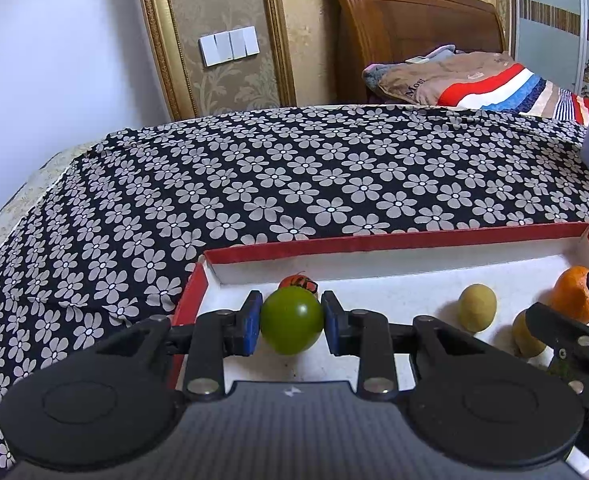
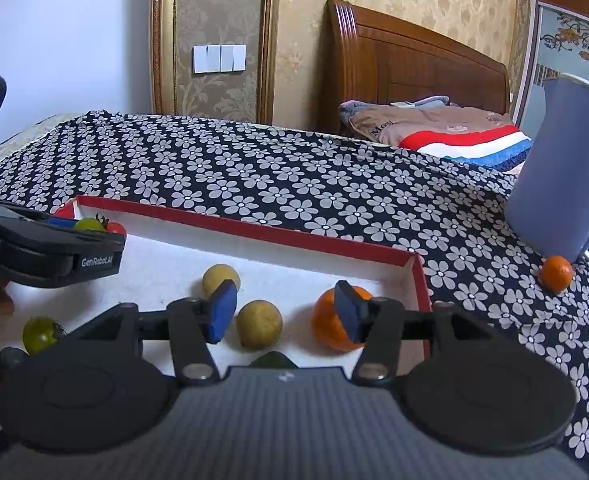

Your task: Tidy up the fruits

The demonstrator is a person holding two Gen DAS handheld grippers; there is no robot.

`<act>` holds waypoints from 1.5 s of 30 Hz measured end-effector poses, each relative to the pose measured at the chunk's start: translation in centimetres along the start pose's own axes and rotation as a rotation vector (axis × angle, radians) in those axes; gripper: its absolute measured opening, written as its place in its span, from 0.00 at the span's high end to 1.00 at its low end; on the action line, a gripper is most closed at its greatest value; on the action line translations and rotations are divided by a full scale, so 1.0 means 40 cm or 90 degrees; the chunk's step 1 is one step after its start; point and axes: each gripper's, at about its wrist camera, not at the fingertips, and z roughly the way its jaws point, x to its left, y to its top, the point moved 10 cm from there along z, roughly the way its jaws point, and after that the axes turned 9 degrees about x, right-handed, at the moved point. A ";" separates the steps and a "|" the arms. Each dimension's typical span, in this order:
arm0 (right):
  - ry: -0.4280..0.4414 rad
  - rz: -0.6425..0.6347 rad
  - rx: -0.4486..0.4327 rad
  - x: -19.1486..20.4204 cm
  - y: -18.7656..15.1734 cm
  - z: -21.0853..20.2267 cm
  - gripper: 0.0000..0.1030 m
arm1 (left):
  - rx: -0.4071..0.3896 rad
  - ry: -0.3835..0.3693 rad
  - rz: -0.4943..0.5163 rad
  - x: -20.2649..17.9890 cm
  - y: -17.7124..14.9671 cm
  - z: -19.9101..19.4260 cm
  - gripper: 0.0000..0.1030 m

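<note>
A red-rimmed white tray (image 1: 394,242) (image 2: 254,228) lies on the flowered cloth. My left gripper (image 1: 292,322) is shut on a green tomato (image 1: 292,320) over the tray's left end, with a red tomato (image 1: 294,280) just behind it. My right gripper (image 2: 284,312) is open above the tray's right part, with a yellow fruit (image 2: 259,323) between its fingers and an orange (image 2: 330,326) behind the right finger. A second yellow fruit (image 2: 218,274) lies farther back. Another green tomato (image 2: 38,334) sits at the tray's near left. A second orange (image 2: 556,273) lies outside the tray.
A blue mug (image 2: 570,176) stands on the cloth at the right, next to the loose orange. A folded striped blanket (image 2: 442,132) and a wooden headboard (image 2: 406,68) are at the back. The cloth's left edge drops off near the wall.
</note>
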 end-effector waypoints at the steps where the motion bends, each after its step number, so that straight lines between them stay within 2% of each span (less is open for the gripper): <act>1: 0.000 0.000 0.000 0.000 0.000 -0.001 0.46 | -0.001 0.002 0.001 -0.001 0.000 -0.001 0.70; 6: 0.001 -0.002 0.000 0.004 -0.008 -0.010 0.44 | 0.005 0.002 0.003 -0.003 -0.007 -0.003 0.70; 10: -0.003 -0.004 -0.009 0.002 -0.010 -0.026 0.34 | 0.011 -0.003 -0.007 0.002 -0.016 -0.012 0.70; 16: 0.000 -0.004 -0.023 0.007 -0.018 -0.056 0.27 | 0.019 -0.003 -0.013 0.013 -0.029 -0.022 0.69; 20: 0.005 0.001 -0.033 0.010 -0.031 -0.084 0.22 | 0.000 -0.020 -0.018 0.026 -0.031 -0.060 0.69; 22: 0.007 0.000 -0.039 0.013 -0.036 -0.101 0.19 | -0.009 -0.028 -0.019 0.036 -0.033 -0.084 0.58; 24: 0.008 0.003 -0.049 0.015 -0.043 -0.126 0.15 | -0.029 -0.029 -0.025 0.051 -0.036 -0.119 0.31; 25: 0.009 0.001 -0.054 0.018 -0.046 -0.139 0.13 | -0.043 -0.024 -0.025 0.057 -0.040 -0.139 0.30; 28: 0.007 -0.004 -0.074 0.024 -0.058 -0.182 0.08 | -0.075 -0.011 -0.015 0.072 -0.055 -0.194 0.29; 31: 0.009 -0.009 -0.089 0.032 -0.073 -0.220 0.00 | -0.070 -0.030 -0.024 0.089 -0.088 -0.229 0.29; 40: 0.019 0.010 -0.100 0.051 -0.158 -0.283 0.00 | -0.067 -0.053 -0.070 0.129 -0.213 -0.302 0.29; 45: 0.038 0.044 -0.084 0.056 -0.211 -0.279 0.00 | -0.070 -0.045 -0.053 0.107 -0.280 -0.330 0.29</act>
